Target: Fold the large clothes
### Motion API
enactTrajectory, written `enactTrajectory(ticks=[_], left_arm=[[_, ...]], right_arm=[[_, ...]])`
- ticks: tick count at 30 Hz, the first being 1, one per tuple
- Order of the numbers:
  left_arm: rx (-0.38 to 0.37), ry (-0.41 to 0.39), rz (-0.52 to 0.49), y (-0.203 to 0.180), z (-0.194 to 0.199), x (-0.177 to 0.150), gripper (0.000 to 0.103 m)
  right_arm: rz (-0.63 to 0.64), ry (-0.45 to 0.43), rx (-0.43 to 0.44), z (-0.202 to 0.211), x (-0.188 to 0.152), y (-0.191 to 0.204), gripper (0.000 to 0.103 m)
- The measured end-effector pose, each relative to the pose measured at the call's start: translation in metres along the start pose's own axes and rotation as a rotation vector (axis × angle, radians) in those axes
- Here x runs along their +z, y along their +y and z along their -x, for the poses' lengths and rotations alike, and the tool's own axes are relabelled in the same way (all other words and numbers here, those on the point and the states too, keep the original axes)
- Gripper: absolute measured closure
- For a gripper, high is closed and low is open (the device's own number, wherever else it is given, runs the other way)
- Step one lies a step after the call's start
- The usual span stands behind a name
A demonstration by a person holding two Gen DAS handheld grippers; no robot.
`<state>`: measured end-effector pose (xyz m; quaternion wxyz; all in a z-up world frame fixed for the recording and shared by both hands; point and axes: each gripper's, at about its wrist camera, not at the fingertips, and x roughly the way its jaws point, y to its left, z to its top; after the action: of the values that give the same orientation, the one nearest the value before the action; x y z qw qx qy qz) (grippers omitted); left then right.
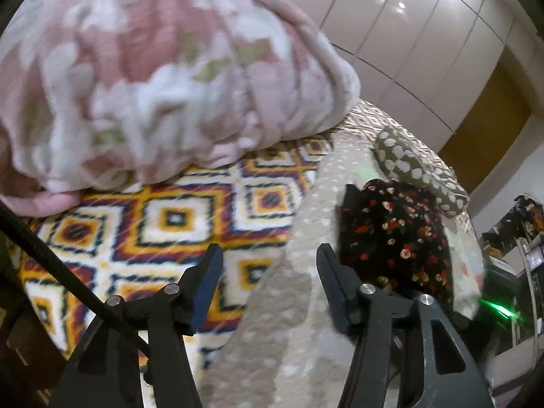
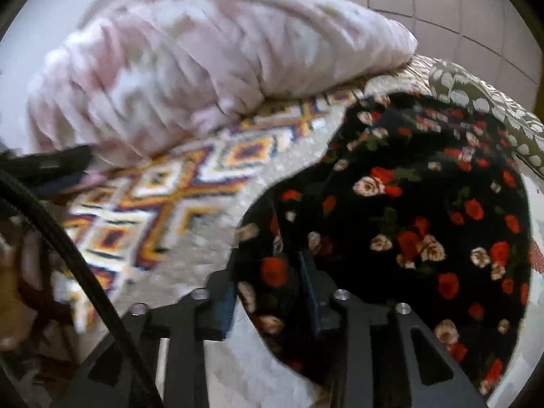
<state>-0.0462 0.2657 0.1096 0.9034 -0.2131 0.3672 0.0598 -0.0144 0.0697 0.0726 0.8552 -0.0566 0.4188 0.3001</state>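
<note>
The left gripper [image 1: 270, 255] is seen with its jaws apart and nothing between them, above a grey speckled sheet [image 1: 299, 224] that is spread over a diamond-patterned blanket [image 1: 163, 217]. A black floral garment [image 1: 394, 234] is laid on the sheet to the right of this gripper, apart from it.

In the right wrist view, the same garment [image 2: 408, 210] is spread wide across the sheet [image 2: 190, 258]. Its near edge is caught between the fingers of the right gripper [image 2: 268, 292]; the jaws are set partly apart, and it cannot be told whether the pads press on the cloth. The fabric is bunched there and blurred.

A pink bundled quilt [image 1: 153, 78] is piled behind, resting on the patterned blanket. A grey pillow with white spots [image 1: 418, 166] is placed just beyond the garment. Glossy wardrobe doors [image 1: 408, 44] are seen in the background. A black cable [image 2: 68, 234] is drawn across the lower left of the right wrist view.
</note>
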Motion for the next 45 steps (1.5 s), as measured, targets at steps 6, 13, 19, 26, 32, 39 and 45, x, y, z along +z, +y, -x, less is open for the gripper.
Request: enactTrajectory(ticks=[6,13,19,26,32,39,45], left_arm=[[-0.051,-0.012,-0.194,-0.086,-0.015,0.002,0.045],[-0.030,0.137,-0.422,-0.162,-0.103,-0.023,0.044],[0.048,0.152,-0.396,-0.139,-0.159,-0.031,0.028],[-0.114,0.189,-0.241,-0.103,-0.171,-0.028,0.018],[-0.110,0.173,-0.159,-0.111,-0.161,-0.032,0.024],[-0.185,0.165,-0.304,-0.200,-0.147,-0.045,0.038],[-0.195,0.256,-0.372,-0.258,-0.192,-0.068,0.034]], right_arm=[[-0.077,-0.155,0.066,0.108,-0.038,-0.039,0.054],[-0.310,-0.152,-0.050,0.129,-0.068,-0.137,0.052],[-0.601,-0.173,0.066,0.097,-0.066,-0.225,0.019],[-0.730,-0.103,0.327,0.003,-0.040,-0.260,0.003],[-0.756,-0.070,0.382,-0.012,-0.019,-0.257,0.042],[-0.701,-0.205,0.352,0.066,-0.024,-0.286,0.047],[-0.792,-0.251,0.193,0.110,-0.060,-0.360,0.045]])
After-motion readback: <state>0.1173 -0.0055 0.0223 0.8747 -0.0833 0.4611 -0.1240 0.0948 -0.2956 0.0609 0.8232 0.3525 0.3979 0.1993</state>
